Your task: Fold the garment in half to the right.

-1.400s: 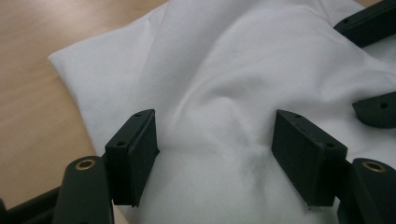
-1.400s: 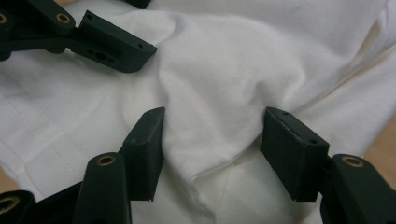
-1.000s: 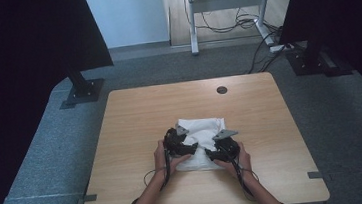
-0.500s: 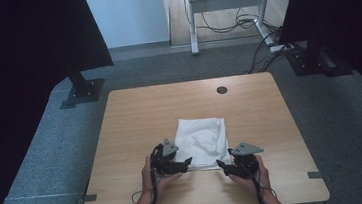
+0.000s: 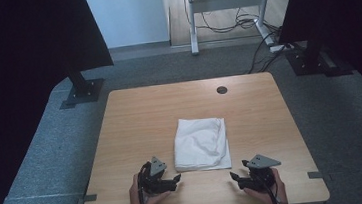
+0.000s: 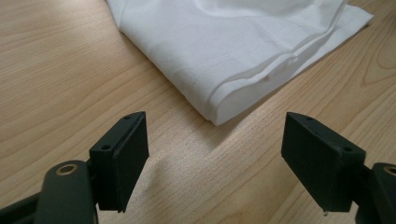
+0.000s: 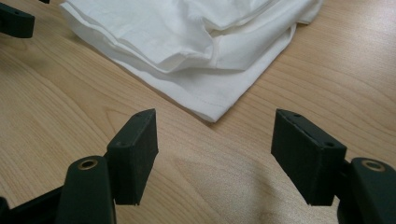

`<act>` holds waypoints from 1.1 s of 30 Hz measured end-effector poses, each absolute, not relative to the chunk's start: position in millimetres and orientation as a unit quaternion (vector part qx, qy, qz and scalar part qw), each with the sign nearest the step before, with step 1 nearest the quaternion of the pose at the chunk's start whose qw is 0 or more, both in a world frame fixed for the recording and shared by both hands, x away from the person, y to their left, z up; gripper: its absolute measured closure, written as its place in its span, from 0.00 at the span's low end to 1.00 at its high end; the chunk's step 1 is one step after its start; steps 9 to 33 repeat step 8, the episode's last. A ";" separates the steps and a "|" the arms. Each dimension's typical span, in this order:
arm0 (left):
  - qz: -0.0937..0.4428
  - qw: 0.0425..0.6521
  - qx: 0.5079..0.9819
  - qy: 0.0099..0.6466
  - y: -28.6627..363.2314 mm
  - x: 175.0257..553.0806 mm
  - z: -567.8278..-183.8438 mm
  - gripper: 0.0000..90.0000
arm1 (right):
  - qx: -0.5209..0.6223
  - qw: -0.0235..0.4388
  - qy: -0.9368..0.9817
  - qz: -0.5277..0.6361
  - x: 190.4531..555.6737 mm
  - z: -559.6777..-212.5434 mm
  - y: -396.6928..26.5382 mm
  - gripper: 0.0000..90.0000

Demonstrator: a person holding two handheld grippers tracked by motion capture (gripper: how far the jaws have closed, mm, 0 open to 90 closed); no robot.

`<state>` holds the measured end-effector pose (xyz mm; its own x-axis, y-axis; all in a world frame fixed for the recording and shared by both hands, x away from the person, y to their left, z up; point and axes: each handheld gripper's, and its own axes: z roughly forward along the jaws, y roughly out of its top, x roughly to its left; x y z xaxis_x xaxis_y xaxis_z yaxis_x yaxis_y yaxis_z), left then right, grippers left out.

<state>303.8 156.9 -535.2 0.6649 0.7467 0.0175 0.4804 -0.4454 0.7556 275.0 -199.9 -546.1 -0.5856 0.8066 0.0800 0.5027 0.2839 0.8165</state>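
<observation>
— Cloth (image 5: pixel 201 143) lies folded near the middle of the table (image 5: pixel 135 121), white, a rough rectangle with its long side running away from the person. Anything around it?

— Little. A round dark hole (image 5: pixel 222 89) sits in the tabletop near the far edge, well apart from the cloth. Nothing stands between the grippers and the cloth.

— And the grippers?

— The left gripper (image 5: pixel 170 182) rests near the front edge, just off the cloth's near left corner. The right gripper (image 5: pixel 237 178) is off the near right corner. Both jaws stand wide apart with only bare wood between them; the right one's have just been opening, the left's a little too. Neither touches the cloth. In the left gripper view the cloth's (image 6: pixel 243 51) folded corner lies ahead of the jaws; the right gripper view shows the cloth's (image 7: pixel 187 42) layered edges and hemmed corner the same way.

— Surface and room?

— Light wood-grain top, on grey carpet (image 5: pixel 49 165). Two black stands (image 5: pixel 83 90) flank the far corners with dark panels above. Behind, a desk frame (image 5: pixel 224 2) with a tangle of cables (image 5: pixel 234 24) against a pale wall.
</observation>
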 end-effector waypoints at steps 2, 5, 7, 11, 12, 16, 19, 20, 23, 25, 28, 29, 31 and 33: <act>0.174 0.372 0.833 0.370 156.1 304.5 -537.3 0.25 | 0.418 0.178 0.784 0.423 275.3 -547.0 -200.0 0.34; 0.173 0.369 0.836 0.368 155.4 305.0 -538.9 0.25 | 0.418 0.178 0.786 0.420 275.3 -548.1 -200.6 0.34; 0.172 0.369 0.836 0.367 155.0 304.8 -539.2 0.25 | 0.418 0.179 0.786 0.420 275.0 -547.7 -201.1 0.34; 0.173 0.368 0.837 0.366 154.3 304.4 -539.3 0.25 | 0.418 0.180 0.786 0.419 274.9 -547.5 -201.2 0.34; 0.173 0.368 0.837 0.366 154.3 304.4 -539.3 0.25 | 0.418 0.180 0.786 0.419 274.9 -547.5 -201.2 0.34; 0.173 0.368 0.837 0.366 154.3 304.4 -539.3 0.25 | 0.418 0.180 0.786 0.419 274.9 -547.5 -201.2 0.34; 0.173 0.368 0.837 0.366 154.3 304.4 -539.3 0.25 | 0.418 0.180 0.786 0.419 274.9 -547.5 -201.2 0.34; 0.173 0.368 0.837 0.366 154.3 304.4 -539.3 0.25 | 0.418 0.180 0.786 0.419 274.9 -547.5 -201.2 0.34; 0.173 0.368 0.837 0.366 154.3 304.4 -539.3 0.25 | 0.418 0.180 0.786 0.419 274.9 -547.5 -201.2 0.34; 0.173 0.368 0.837 0.366 154.3 304.4 -539.3 0.25 | 0.418 0.180 0.786 0.419 274.9 -547.5 -201.2 0.34; 0.173 0.368 0.837 0.366 154.3 304.4 -539.3 0.25 | 0.418 0.180 0.786 0.419 274.9 -547.5 -201.2 0.34; 0.173 0.368 0.837 0.366 154.3 304.4 -539.3 0.25 | 0.418 0.180 0.786 0.419 274.9 -547.5 -201.2 0.34; 0.173 0.368 0.837 0.366 154.3 304.4 -539.3 0.25 | 0.418 0.180 0.786 0.419 274.9 -547.5 -201.2 0.34; 0.173 0.368 0.837 0.366 154.3 304.4 -539.3 0.25 | 0.418 0.180 0.786 0.419 274.9 -547.5 -201.2 0.34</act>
